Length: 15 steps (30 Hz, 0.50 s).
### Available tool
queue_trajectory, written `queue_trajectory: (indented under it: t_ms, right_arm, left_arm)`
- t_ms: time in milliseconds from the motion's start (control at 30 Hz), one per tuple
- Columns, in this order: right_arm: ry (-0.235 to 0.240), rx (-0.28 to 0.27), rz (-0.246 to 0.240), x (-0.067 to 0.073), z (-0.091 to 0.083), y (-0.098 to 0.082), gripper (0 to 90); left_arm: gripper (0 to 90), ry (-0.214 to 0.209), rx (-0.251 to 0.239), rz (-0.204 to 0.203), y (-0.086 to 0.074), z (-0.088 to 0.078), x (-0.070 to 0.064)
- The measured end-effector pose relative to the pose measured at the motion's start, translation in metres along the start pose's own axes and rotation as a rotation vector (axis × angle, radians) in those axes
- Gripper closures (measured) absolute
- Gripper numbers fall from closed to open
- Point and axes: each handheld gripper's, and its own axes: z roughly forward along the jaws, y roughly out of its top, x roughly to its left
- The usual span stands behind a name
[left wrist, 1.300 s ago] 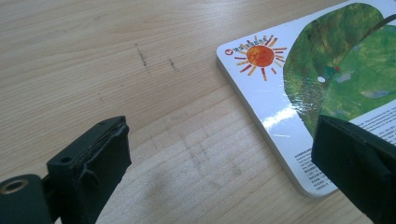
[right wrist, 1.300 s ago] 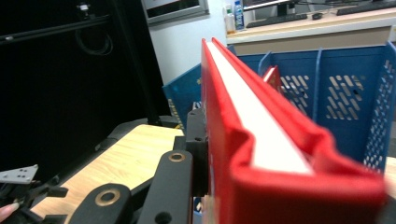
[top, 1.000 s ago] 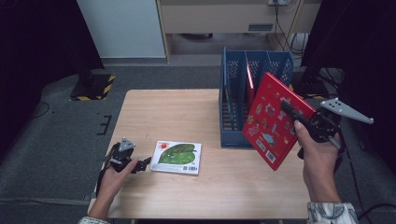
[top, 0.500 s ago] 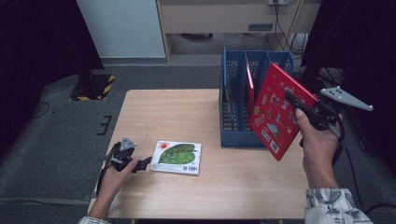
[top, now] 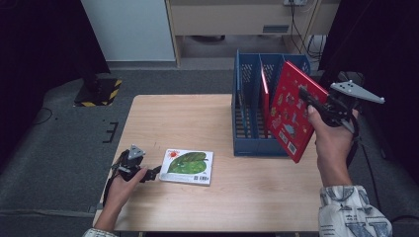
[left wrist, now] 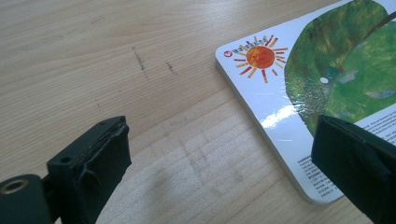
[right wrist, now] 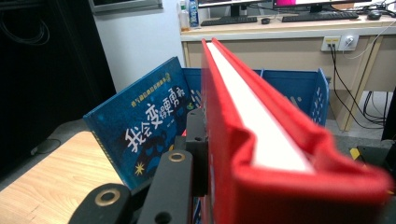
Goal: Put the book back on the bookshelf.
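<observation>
Up at the right side of the table, the right gripper [top: 316, 104] is clamped on a red book [top: 292, 109], its jaws pressed tight on the cover near the book's right edge. That book is held off the table, tilted, its lower corner hanging just in front of the near right corner of the blue rack [top: 247, 131] — beside the rack's front wall, not inside a slot. From the right gripper view, the red book [right wrist: 261, 140] runs away edge-on, white pages showing between its covers, and a dark blue book [right wrist: 140, 126] leans in the rack behind it. A thinner red book [top: 265, 96] stands upright in one of the rack's middle compartments. Over on the near left, the left gripper [top: 148, 174] rests low on the wooden table [top: 188, 118] with its jaws spread wide and nothing between them — the left gripper view shows bare wood in the gap. Just to its right lies a green-leaf book [top: 188, 166], flat on the table; one jaw overlaps the book's near corner [left wrist: 299, 154] there, though whether it touches I cannot tell.
</observation>
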Motion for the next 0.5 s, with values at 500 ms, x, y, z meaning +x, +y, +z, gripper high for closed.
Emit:
queue_trajectory:
  t_ms: [500]
  right_arm:
    - [-0.064, 0.021, -0.006, -0.012, 0.022, 0.000, 79.8]
  left_arm:
    - [3.7, -0.002, 0.000, 0.004, 0.000, 0.000, -0.001]
